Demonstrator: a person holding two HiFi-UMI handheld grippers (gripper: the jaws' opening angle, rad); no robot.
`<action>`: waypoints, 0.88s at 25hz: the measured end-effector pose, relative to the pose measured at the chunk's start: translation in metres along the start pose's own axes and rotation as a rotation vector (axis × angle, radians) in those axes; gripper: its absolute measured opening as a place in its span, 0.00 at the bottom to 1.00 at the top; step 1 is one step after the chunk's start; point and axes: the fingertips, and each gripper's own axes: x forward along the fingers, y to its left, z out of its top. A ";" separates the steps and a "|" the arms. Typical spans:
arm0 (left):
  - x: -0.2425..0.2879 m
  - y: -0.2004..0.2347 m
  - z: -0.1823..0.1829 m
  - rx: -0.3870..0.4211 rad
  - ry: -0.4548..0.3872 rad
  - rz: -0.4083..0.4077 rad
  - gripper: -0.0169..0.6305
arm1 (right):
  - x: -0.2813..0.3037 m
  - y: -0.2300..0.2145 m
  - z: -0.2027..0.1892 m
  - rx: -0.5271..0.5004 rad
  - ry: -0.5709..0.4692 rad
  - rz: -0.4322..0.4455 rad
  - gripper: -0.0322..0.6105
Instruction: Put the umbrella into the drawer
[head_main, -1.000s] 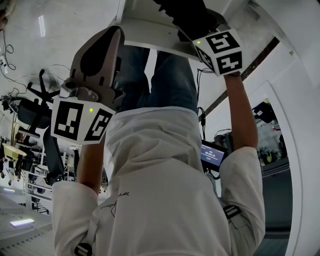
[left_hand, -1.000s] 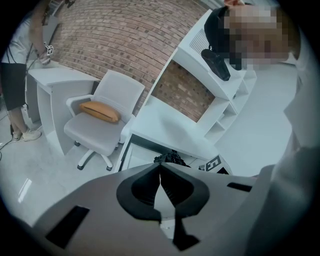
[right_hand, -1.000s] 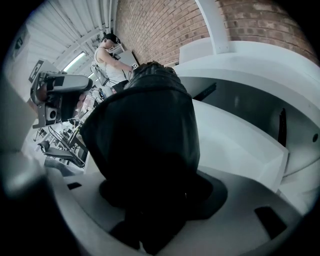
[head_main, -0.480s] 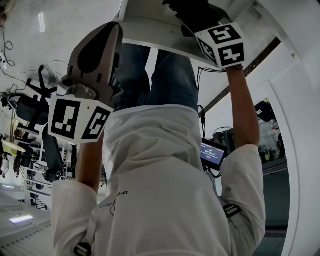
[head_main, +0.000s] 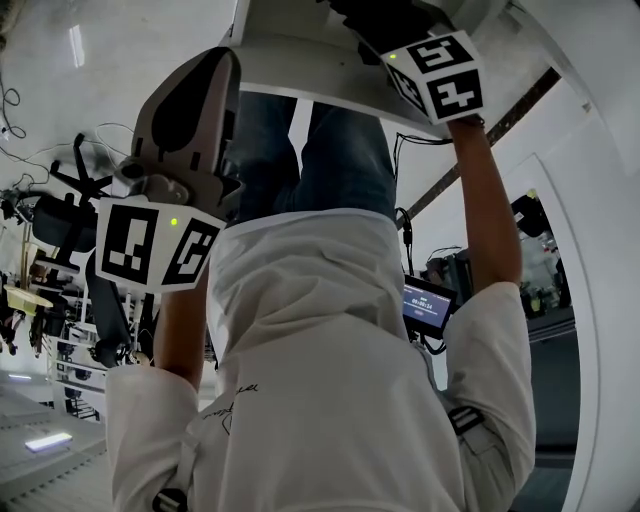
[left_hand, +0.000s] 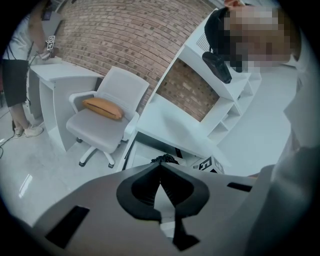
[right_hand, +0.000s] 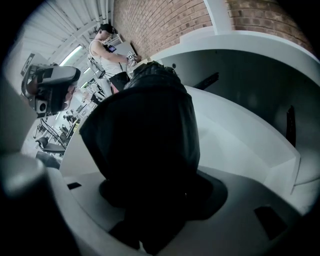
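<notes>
A black folded umbrella (right_hand: 145, 125) fills the right gripper view, with my right gripper (right_hand: 150, 200) shut on it. It hangs over the inside of the open white drawer (right_hand: 240, 135). In the head view the umbrella (head_main: 380, 20) pokes past the right gripper's marker cube at the top, above the drawer (head_main: 300, 70). My left gripper (left_hand: 160, 169) is shut with nothing in it and stays back from the drawer (left_hand: 145, 150). From there the umbrella (left_hand: 165, 159) shows as a dark lump in the drawer opening.
The drawer belongs to a white desk (left_hand: 175, 125) under white shelves (left_hand: 225, 95). A grey office chair (left_hand: 107, 117) with an orange cushion (left_hand: 102, 107) stands left of it. Another person (left_hand: 20, 75) works at a white counter at far left.
Both grippers have shifted only slightly in the head view. The right gripper still holds the umbrella at the drawer and the left stays shut.
</notes>
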 end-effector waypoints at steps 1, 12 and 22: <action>0.000 0.000 0.000 -0.002 0.001 0.000 0.05 | 0.001 -0.001 0.000 -0.002 0.002 -0.002 0.44; 0.002 0.005 -0.004 -0.009 0.007 -0.007 0.05 | 0.012 -0.011 -0.011 -0.003 0.047 -0.034 0.44; 0.003 0.007 -0.003 0.002 0.014 -0.007 0.05 | 0.023 -0.016 -0.014 -0.025 0.072 -0.056 0.44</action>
